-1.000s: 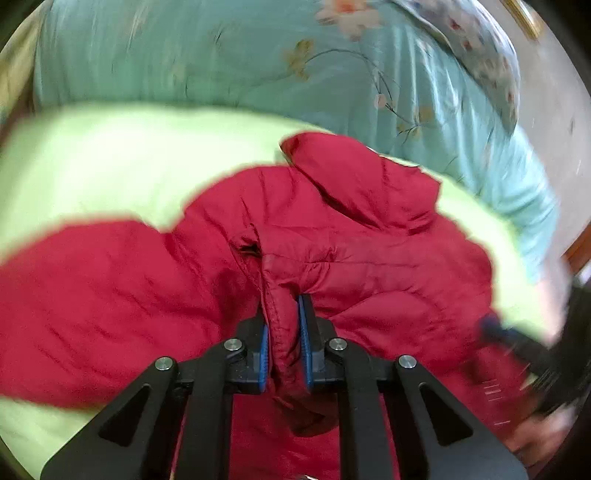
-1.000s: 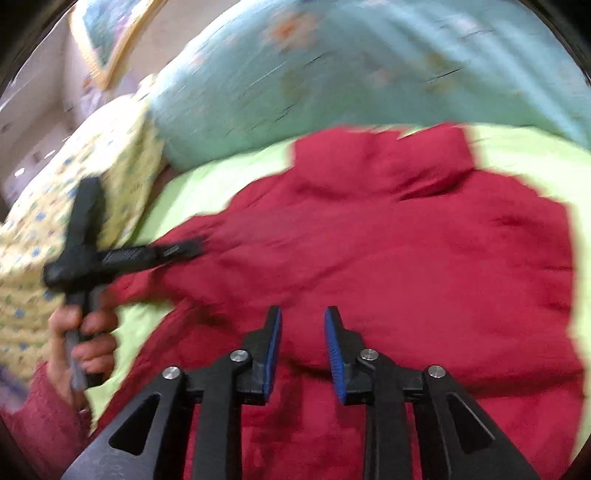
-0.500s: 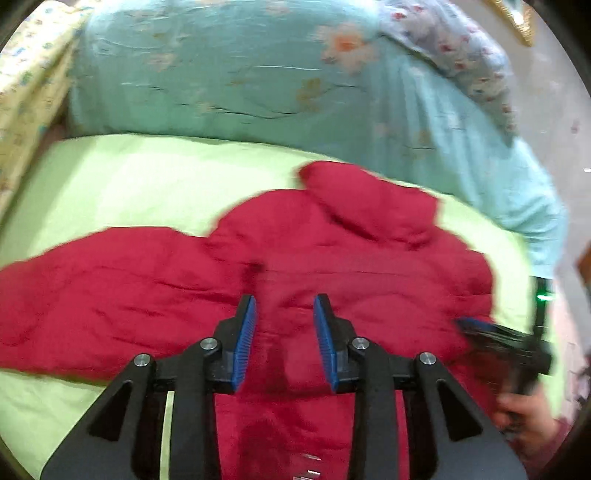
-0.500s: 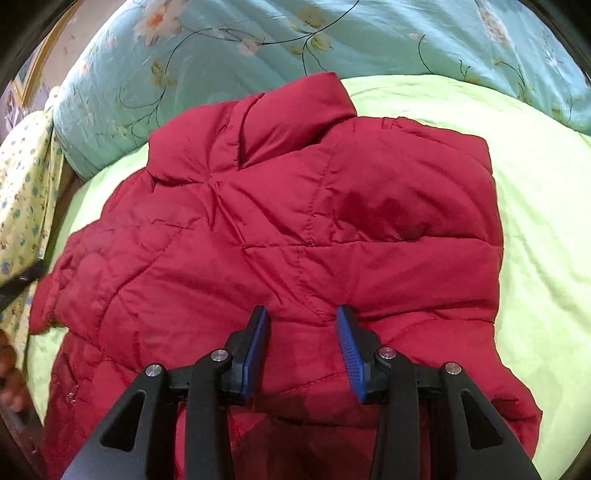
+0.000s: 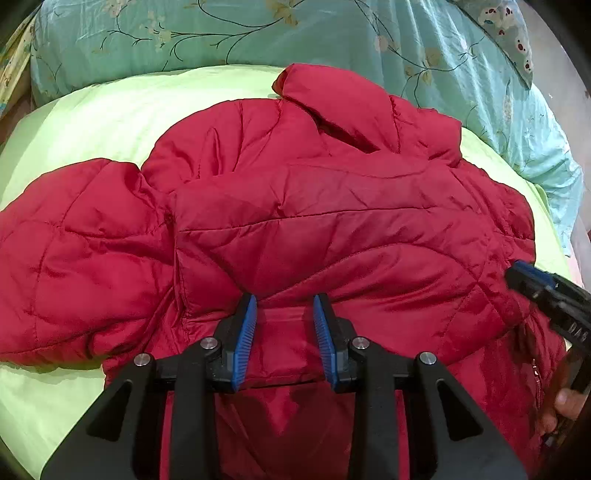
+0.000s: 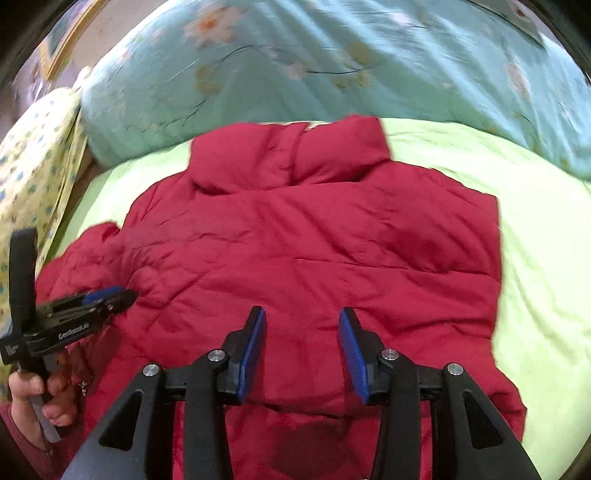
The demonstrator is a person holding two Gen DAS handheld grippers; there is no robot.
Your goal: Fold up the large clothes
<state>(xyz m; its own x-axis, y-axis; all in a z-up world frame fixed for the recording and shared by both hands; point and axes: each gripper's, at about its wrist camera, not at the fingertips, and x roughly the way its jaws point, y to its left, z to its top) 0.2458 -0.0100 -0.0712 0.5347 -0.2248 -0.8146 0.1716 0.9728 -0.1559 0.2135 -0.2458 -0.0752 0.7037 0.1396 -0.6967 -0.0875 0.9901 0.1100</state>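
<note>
The red quilted puffer jacket (image 5: pixel 314 221) lies spread on the light green bedsheet (image 5: pixel 110 110). Left gripper (image 5: pixel 282 332) and right gripper (image 6: pixel 303 347) hover empty, jaws apart. It looks soft, puffy and slippery; better pinch a seam or hem.

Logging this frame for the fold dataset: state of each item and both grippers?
red puffer jacket: lying on the green sheet, one sleeve spread out sideways
left gripper: open, empty, over the jacket
right gripper: open, empty, over the jacket
floral quilt: bunched behind the jacket
</note>
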